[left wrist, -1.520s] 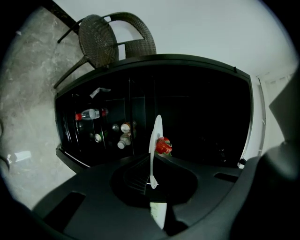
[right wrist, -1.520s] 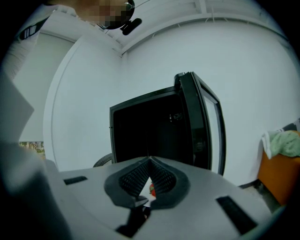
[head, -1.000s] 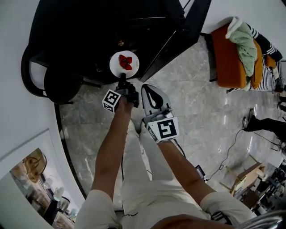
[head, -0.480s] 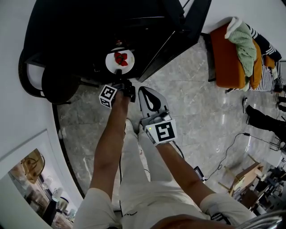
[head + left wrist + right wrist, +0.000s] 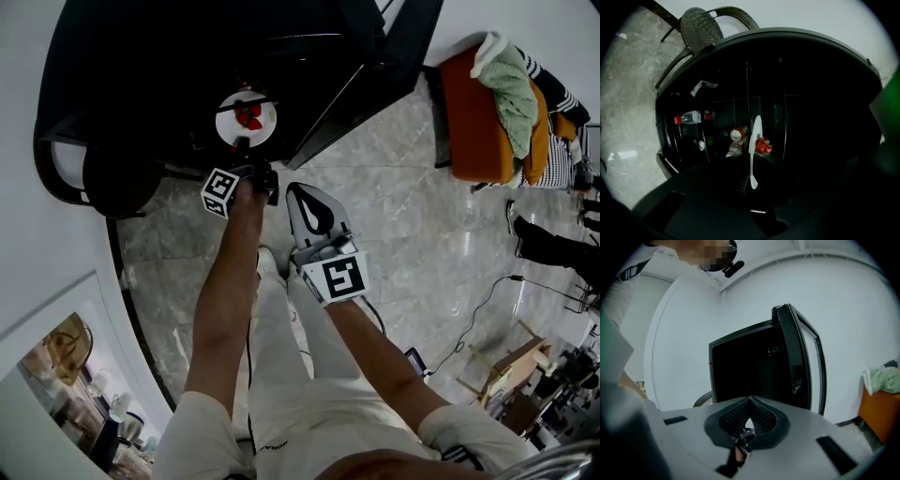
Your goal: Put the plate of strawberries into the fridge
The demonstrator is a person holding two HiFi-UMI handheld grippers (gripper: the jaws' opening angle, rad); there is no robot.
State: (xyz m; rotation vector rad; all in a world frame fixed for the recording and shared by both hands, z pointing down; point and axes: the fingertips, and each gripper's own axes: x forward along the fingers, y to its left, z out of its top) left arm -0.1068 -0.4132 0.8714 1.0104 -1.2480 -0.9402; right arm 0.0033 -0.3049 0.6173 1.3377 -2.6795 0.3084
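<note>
My left gripper clamps the seemingly stiff, light plate at its rim; strawberries may roll; right gripper closed

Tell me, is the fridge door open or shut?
Open. The fridge door stands swung aside, and a bottle shows on the shelves inside.

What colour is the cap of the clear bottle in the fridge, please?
Red cap; left gripper view shows it best.
</note>
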